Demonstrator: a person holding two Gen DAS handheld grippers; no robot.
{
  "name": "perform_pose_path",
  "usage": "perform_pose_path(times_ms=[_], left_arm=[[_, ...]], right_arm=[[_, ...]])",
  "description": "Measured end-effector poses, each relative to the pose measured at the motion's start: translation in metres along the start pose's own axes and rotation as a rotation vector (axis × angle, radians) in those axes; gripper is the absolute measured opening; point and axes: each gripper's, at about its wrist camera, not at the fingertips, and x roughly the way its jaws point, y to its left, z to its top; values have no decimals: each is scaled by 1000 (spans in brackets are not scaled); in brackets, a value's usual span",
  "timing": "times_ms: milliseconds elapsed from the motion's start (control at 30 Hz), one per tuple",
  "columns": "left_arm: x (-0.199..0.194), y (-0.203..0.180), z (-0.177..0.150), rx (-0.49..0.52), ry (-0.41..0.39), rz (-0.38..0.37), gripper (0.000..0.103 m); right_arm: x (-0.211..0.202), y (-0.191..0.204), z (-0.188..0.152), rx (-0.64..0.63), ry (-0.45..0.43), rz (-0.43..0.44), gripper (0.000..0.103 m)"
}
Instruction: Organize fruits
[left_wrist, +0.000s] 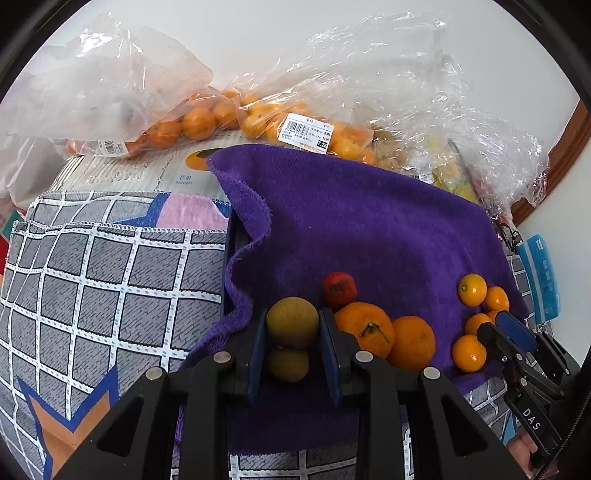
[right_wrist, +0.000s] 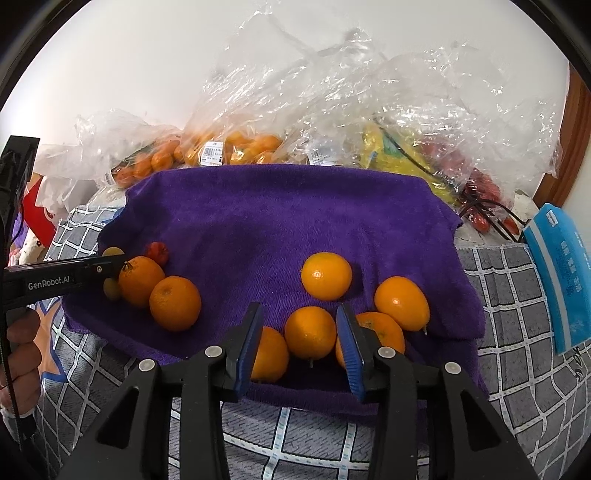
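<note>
A plain white wall (right_wrist: 147, 74) is seen behind everything, evenly lit by soft, diffuse light, with no hard shadows cast. At the right edge, a brown wooden trim (right_wrist: 576, 140) is seen running down along the wall. The surface is covered by a grey checked cloth (left_wrist: 110, 280) with white grid lines and blue, orange and pink patches. A purple towel (right_wrist: 277, 221) is spread over the cloth. Crumpled clear plastic bags (right_wrist: 332, 92) are heaped against the wall.
</note>
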Motion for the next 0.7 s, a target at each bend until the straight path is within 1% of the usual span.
perform_pose_path(times_ms=[233,333,400,467,533,600,700], left_arm=[[-10,-2,-4,-7,19,-10,28],[-19,-2,-9,-12,28,-13,34],[-26,-3,-12,-12,24,-13,41],[-36,-4,-17,-11,13,-14,47],[-44,-5,-21,-11,5,-16,49],[-56,-5,-26,-10,-4,-19,56],[-75,-10,-35,3,-30,-20,61]], right_arm=[[-14,-3,-3,35,0,1,46],[-24,-5,-3,54,-1,1,48],[-33,-6,-4,72,-1,2,51],[-43,-8,-5,95,-7,1,53],[-55,-9,-6,113,-17,-6,55],[-67,-9,-8,129,-28,-16,57],[-90,-9,-13,151,-50,-39,61]])
